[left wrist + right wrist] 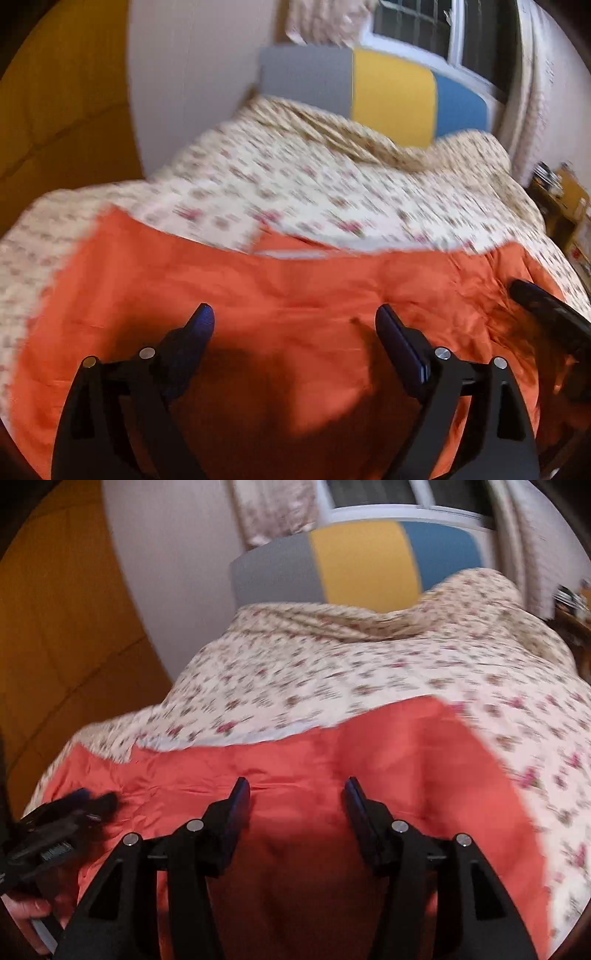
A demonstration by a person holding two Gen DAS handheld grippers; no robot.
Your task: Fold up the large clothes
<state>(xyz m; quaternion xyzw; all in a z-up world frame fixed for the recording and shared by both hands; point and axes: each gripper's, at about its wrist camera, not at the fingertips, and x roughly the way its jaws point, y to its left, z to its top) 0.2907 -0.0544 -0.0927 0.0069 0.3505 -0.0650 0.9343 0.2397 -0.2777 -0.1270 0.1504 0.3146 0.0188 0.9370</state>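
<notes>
An orange garment point(295, 295) lies spread on a bed with a floral cover point(295, 177). My left gripper point(295, 314) is open and empty just above the garment's near part. The garment also shows in the right wrist view point(388, 746). My right gripper point(297, 788) is open and empty above it. The right gripper shows at the right edge of the left wrist view point(546, 306). The left gripper shows at the left edge of the right wrist view point(74, 812). Both views are motion-blurred.
A grey, yellow and blue headboard point(369, 88) stands at the far end of the floral cover point(369, 664). A window point(424, 33) is above it. An orange-brown wardrobe point(55, 110) stands at the left. A cluttered shelf point(565, 199) stands at the right.
</notes>
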